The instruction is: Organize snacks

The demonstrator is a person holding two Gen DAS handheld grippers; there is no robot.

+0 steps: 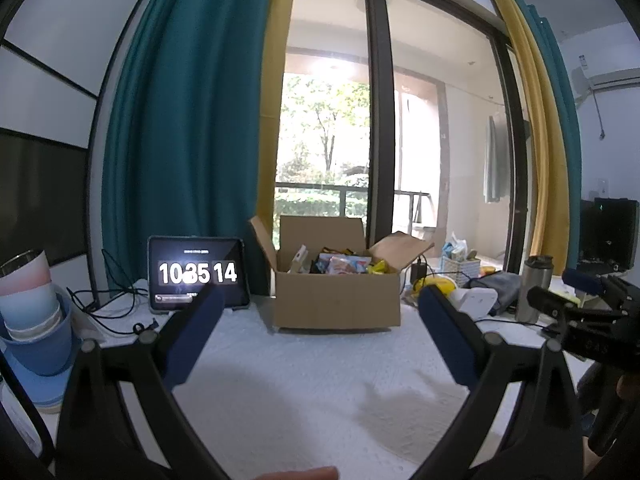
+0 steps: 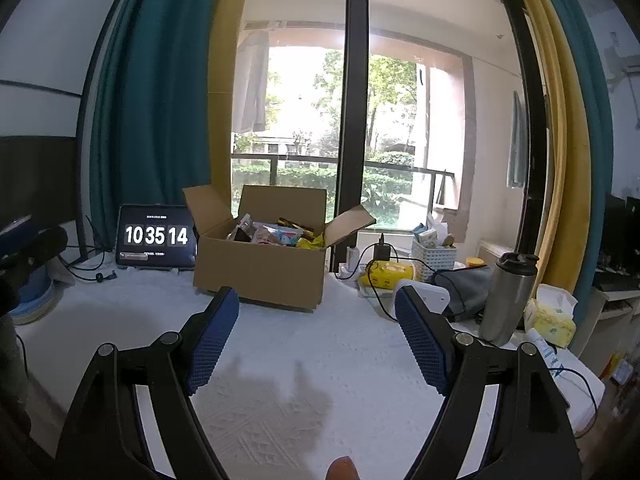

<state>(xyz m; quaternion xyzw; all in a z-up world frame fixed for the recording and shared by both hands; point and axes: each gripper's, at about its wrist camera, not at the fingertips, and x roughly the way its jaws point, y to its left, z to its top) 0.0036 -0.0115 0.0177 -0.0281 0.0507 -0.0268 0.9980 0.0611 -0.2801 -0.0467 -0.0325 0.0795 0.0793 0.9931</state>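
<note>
You're at a table (image 2: 320, 360) under a white textured cloth, in front of a balcony door with teal and yellow curtains. The cardboard box (image 1: 336, 300) stands open toward the far edge, just right of the tablet (image 1: 198, 274) showing a clock, and the snacks (image 1: 344, 264) are piled inside it, well ahead of both tools. They look like small crinkly packets in pink, pale blue, yellow and dark wrappers. Expect them to be light, soft and a bit slippery, with contents that probably crush, so pinch a sealed edge or a corner rather than the puffed middle. Your left gripper (image 1: 320, 312) is spread wide and holds nothing; your right gripper (image 2: 316, 320) is equally wide and empty.
</note>
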